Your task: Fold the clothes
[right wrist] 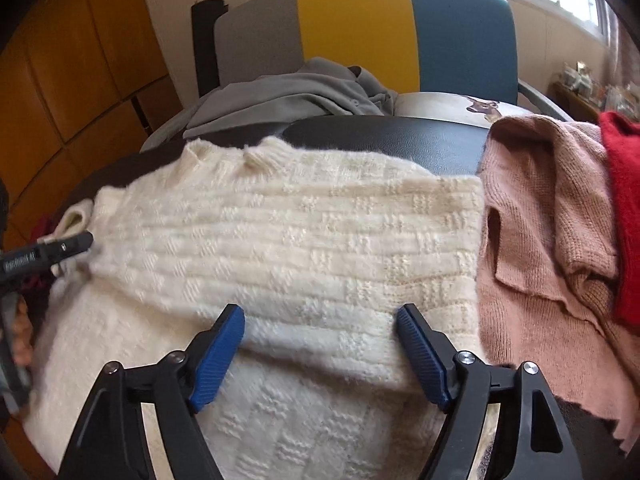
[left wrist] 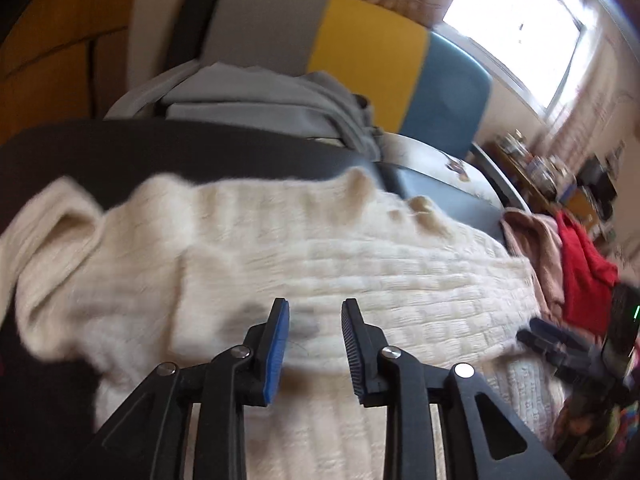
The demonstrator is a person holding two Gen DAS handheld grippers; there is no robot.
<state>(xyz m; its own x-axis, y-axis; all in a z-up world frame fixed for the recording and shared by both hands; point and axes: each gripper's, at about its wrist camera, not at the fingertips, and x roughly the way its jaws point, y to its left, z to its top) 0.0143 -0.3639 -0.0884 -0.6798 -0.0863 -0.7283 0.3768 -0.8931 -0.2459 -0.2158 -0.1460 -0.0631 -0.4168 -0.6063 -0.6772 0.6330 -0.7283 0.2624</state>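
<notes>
A cream knitted sweater [left wrist: 304, 248] [right wrist: 288, 232] lies spread over a black padded surface [right wrist: 384, 136], its upper part folded down over the lower part. My left gripper [left wrist: 315, 308] hovers just above the sweater's left part, open by a narrow gap, nothing between its blue pads. My right gripper [right wrist: 320, 316] stands wide open over the folded edge near the sweater's right side, holding nothing. The left gripper [right wrist: 68, 246] also shows in the right wrist view, beside the sweater's cuff [right wrist: 74, 218]. The right gripper [left wrist: 560, 340] shows blurred at the right of the left wrist view.
A pink knitted garment [right wrist: 540, 216] and a red one [right wrist: 624, 208] lie piled right of the sweater. A grey garment [right wrist: 304, 92] rests behind, on a chair with a grey, yellow and blue back [right wrist: 360, 28]. Wooden cupboards [right wrist: 60, 80] stand left; a window [left wrist: 520, 20] is at right.
</notes>
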